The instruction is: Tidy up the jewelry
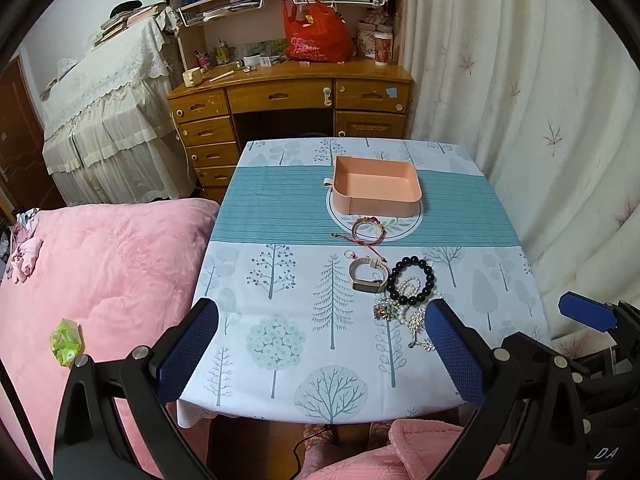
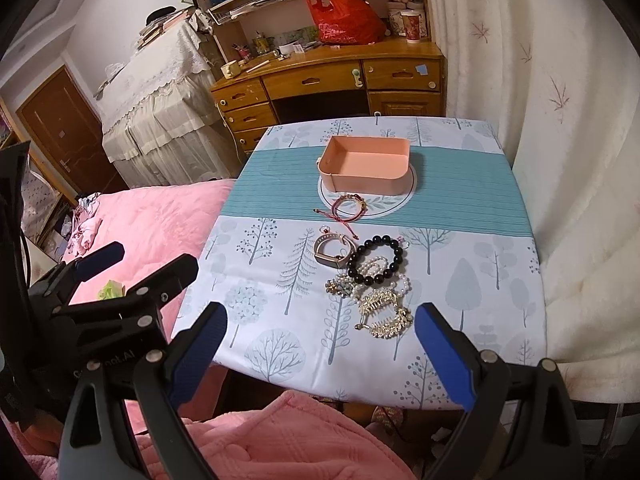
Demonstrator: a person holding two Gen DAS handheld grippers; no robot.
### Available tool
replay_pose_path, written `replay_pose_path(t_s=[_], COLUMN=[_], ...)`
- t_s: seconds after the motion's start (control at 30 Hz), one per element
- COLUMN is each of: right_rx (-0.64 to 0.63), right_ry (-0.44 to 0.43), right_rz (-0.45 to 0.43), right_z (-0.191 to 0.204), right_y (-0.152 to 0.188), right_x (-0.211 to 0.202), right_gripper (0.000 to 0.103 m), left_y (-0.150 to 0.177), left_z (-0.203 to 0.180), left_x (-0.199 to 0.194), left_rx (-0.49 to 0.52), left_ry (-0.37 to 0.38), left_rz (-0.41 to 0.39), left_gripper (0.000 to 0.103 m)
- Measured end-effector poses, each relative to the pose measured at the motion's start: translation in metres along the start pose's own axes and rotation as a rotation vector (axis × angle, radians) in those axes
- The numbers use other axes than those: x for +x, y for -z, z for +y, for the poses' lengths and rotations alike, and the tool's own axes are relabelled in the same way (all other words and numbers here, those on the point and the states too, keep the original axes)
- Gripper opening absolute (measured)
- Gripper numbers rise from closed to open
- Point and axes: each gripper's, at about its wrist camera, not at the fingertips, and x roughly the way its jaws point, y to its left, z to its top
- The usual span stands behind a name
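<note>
A pink open box [image 1: 376, 192] [image 2: 366, 168] stands empty on the table's teal band. In front of it lie a red cord bracelet [image 1: 366, 234] [image 2: 347, 207], a small ring [image 1: 350, 254], a pink smart band [image 1: 366, 276] [image 2: 332, 254], a black bead bracelet [image 1: 412, 280] [image 2: 378, 258], a pearl string [image 1: 404, 300] [image 2: 376, 280], a small brooch [image 2: 338, 286] and gold hair clips [image 2: 384, 314]. My left gripper [image 1: 320, 348] is open and empty above the table's near edge. My right gripper [image 2: 320, 344] is open and empty, just short of the hair clips.
The table [image 1: 280, 320] has a tree-print cloth. A pink quilted bed [image 1: 100, 280] lies to its left, a cream curtain [image 1: 540, 120] to its right, a wooden desk [image 1: 292, 96] behind. The other gripper shows at each view's edge [image 2: 100, 280].
</note>
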Motion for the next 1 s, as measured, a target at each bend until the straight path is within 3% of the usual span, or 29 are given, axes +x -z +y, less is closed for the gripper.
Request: replay_pose_path(t_s=[1.0], right_rx=[0.028], right_ry=[0.012], right_rz=[0.002], right_z=[-0.0076], right_y=[0.0002], right_x=[0.0], right_gripper=[0.095], left_y=[0.0048], left_z=[-0.0009], left_x=[0.0091], left_rx=[0.01], left_ry=[0.023], left_rz=[0.027], left_gripper=[0.102])
